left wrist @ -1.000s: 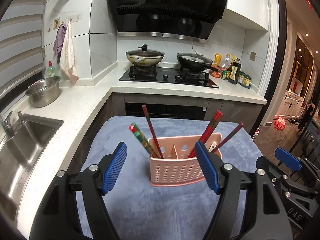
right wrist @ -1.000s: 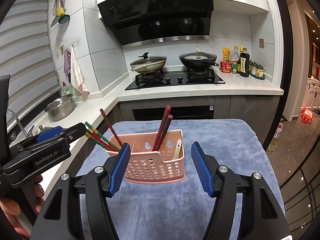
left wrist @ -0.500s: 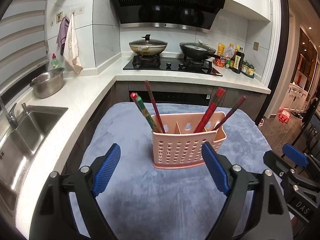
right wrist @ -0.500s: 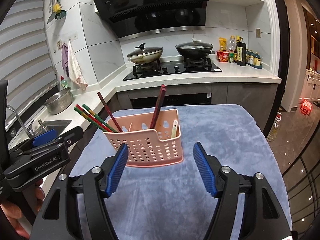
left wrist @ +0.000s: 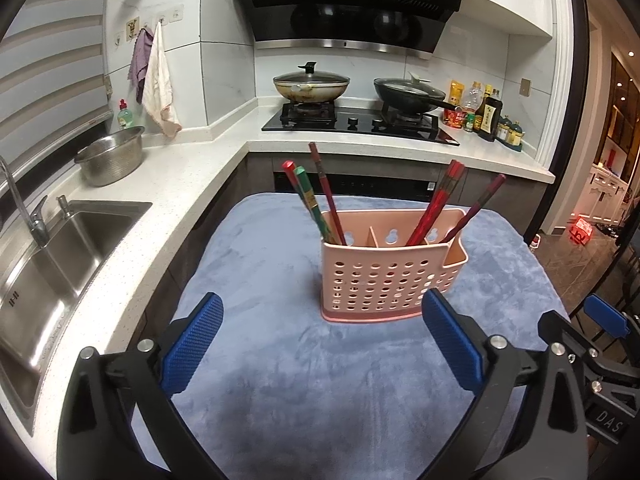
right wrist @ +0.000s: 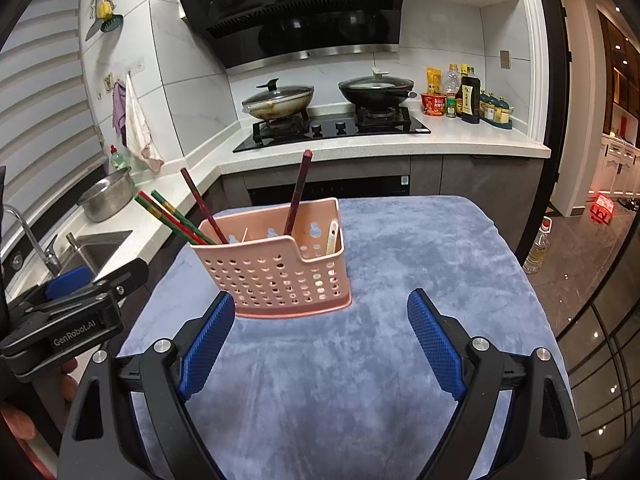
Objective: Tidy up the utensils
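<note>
chopsticks (left wrist: 434,206) in pink caddy (left wrist: 390,280)

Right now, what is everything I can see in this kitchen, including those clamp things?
Utensil holder: one, pink, perforated, standing on the cloth.
Chopsticks: several, red, dark and green, leaning in the holder.
Pale utensil: one, cream, in the holder's low end compartment.
Cloth: one, grey-blue, covering the table.
Pans: two, lidded, on the black stove.
Metal bowl: one, steel, on the white counter by the sink.
Bottles: several, mixed colours, right of the stove.
Towels: two, purple and white, hanging on the wall.
Left gripper: black, blue pads, open, empty.
Right gripper: the same, open, empty.
Both jaws have just been opening.
</note>
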Demonstrator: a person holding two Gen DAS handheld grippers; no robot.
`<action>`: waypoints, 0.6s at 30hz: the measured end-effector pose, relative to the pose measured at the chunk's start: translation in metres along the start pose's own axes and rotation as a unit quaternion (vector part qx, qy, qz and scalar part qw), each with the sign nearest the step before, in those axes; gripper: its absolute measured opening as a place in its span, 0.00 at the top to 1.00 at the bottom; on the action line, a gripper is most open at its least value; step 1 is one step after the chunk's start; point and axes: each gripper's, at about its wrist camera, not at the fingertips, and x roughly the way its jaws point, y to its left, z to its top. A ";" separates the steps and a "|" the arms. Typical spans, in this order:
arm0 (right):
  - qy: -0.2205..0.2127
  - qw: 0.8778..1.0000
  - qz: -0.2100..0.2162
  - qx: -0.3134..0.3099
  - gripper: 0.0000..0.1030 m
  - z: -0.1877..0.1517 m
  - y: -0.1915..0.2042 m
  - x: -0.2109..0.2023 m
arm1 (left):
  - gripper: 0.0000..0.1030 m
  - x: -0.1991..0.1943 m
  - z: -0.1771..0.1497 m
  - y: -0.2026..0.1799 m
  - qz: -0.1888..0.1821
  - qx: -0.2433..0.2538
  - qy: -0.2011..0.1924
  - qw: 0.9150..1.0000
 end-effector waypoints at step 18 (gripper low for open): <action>0.015 1.000 -0.021 0.004 0.06 -0.015 -0.003 0.000 | 0.07 0.000 -0.017 0.006 0.026 0.001 0.012 1.000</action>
